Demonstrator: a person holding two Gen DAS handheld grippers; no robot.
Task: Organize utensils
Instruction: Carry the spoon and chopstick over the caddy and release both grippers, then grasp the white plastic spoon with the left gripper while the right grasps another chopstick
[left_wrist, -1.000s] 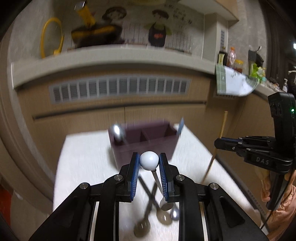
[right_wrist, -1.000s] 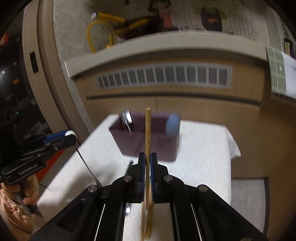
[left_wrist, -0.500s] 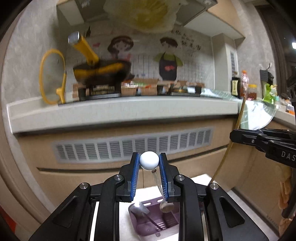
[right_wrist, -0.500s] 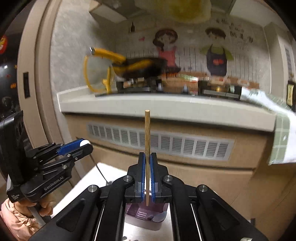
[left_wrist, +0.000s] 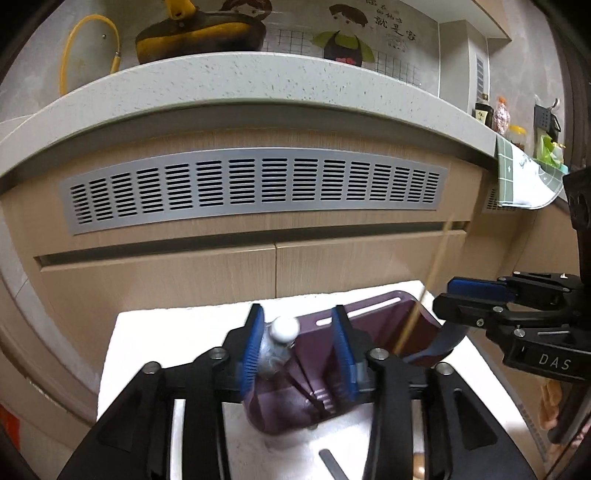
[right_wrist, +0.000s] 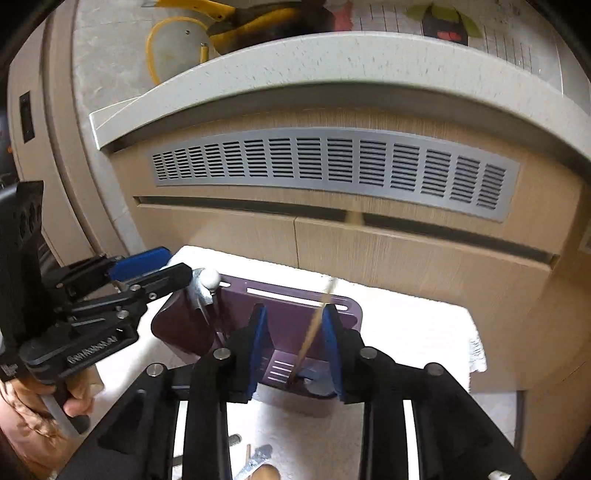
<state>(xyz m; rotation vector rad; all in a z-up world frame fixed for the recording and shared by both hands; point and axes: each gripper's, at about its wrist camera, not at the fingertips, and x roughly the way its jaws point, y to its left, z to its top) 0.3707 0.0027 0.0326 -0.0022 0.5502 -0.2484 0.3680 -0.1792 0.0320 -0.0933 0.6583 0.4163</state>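
Note:
A purple utensil holder (left_wrist: 376, 314) (right_wrist: 280, 299) stands on a white cloth-covered table. My left gripper (left_wrist: 298, 350) is open over its left compartment; a metal spoon with a white ball end (left_wrist: 282, 330) (right_wrist: 207, 277) stands loose there, leaning by the left finger. My right gripper (right_wrist: 295, 350) is open over the right compartment; a wooden chopstick (right_wrist: 314, 328) (left_wrist: 424, 291), blurred, leans free in the holder. A blue-handled utensil (left_wrist: 439, 345) rests at the holder's right end.
A wooden cabinet with a grey vent (left_wrist: 255, 184) and a stone counter (left_wrist: 236, 85) rise behind the table. More utensils (right_wrist: 255, 458) (left_wrist: 332, 463) lie on the cloth (right_wrist: 406, 317) near the front edge. A yellow-handled pan sits on the counter.
Both grippers came down over the holder and opened. The ball-ended spoon and the chopstick, gripped before, now stand loose in the holder.

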